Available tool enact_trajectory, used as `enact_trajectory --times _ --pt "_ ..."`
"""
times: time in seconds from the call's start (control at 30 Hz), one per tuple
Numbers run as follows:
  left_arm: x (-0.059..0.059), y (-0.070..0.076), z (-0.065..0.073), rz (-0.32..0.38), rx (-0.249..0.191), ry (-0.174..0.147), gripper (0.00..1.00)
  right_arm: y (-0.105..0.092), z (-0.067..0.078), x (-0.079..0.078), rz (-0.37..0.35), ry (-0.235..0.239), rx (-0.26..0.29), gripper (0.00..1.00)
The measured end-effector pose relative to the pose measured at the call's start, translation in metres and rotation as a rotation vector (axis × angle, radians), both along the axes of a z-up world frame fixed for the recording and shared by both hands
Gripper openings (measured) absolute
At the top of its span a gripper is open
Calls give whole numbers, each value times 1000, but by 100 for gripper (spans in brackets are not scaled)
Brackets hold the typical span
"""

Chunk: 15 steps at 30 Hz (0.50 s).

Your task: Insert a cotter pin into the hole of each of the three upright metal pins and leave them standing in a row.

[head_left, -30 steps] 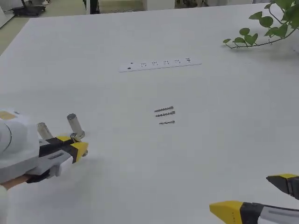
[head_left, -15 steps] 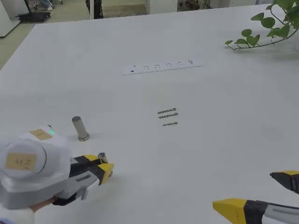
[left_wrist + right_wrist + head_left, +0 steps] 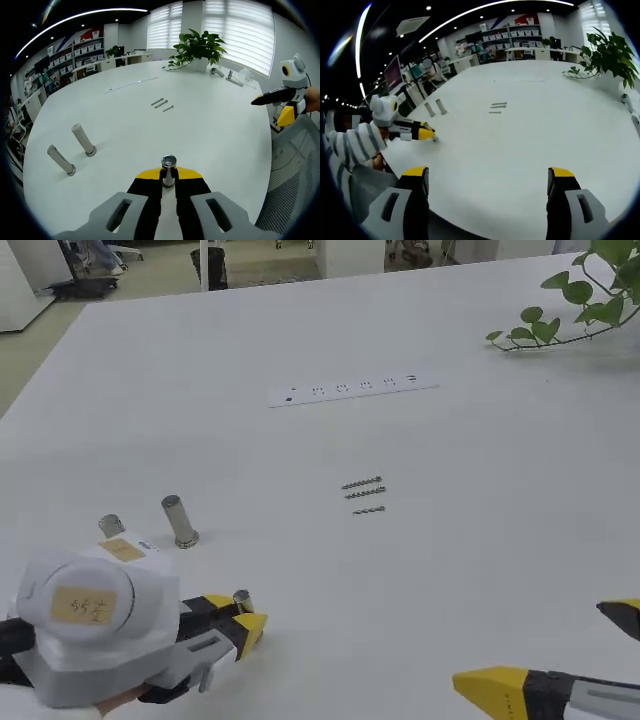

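- The left gripper [image 3: 245, 616] was closed on one metal pin [image 3: 241, 599], with the yellow jaw tips pinching its lower shaft. The pin stood upright and its top showed above the jaws.
- The left gripper view showed the same hold, the pin [image 3: 168, 165] centred between the two jaws. A low grip like this probably leaves the upper part free, where I judge the hole would be. I could not make out a hole, nor whether the base touched the table [image 3: 480, 490].
- A second metal pin [image 3: 180, 522] and a third metal pin [image 3: 111, 526] stood upright near each other on the table, behind the left gripper and apart from the held one.
- The three cotter pins [image 3: 363, 495] lay side by side in a small stack of parallel lines near the middle of the table, well apart from all three metal pins. None had been fitted.
- The right gripper [image 3: 540, 645] hung wide open and empty over the near right edge of the table. It looked ready to fetch a cotter pin while the left steadied the metal pin.
- A power strip [image 3: 352, 389] lay farther back and a plant [image 3: 580, 300] trailed in at the far right corner. Neither was involved.
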<state>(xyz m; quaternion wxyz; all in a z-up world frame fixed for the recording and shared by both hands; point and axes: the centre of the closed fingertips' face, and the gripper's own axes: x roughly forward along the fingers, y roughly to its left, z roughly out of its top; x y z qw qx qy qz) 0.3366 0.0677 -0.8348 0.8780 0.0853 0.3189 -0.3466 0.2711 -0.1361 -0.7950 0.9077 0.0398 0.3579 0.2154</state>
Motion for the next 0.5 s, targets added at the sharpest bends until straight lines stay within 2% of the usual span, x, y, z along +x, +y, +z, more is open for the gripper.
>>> enact_trajectory --times 0.5 --pt "-5 -2 -6 -7 1 5 7 -1 2 0 0 -3 3 100"
